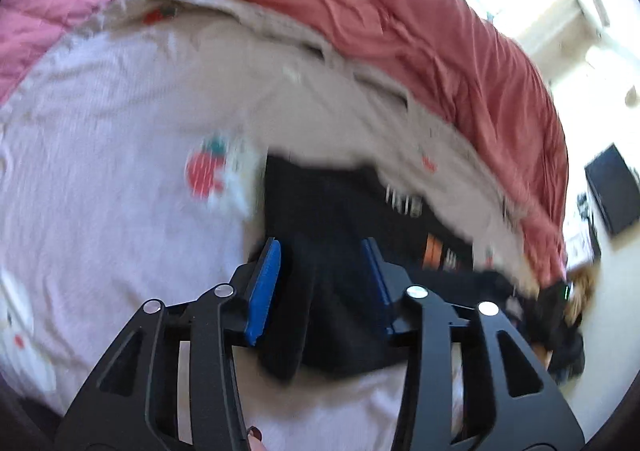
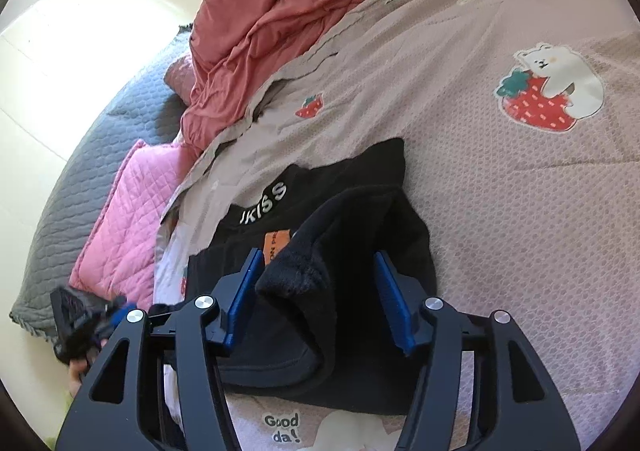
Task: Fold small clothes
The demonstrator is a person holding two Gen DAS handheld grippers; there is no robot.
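A small black garment with white lettering and an orange tag lies partly folded on a pale pink bedsheet. My right gripper is open, its blue pads on either side of a folded-over black sleeve, not closed on it. In the blurred left wrist view the same black garment lies under my left gripper, which is open with the cloth between its blue pads. The left gripper also shows at the lower left of the right wrist view.
The bedsheet carries strawberry and bear prints. A crumpled red blanket lies along the far side. A pink quilted pillow and grey quilt sit at the bed's edge. A dark cabinet stands on the floor.
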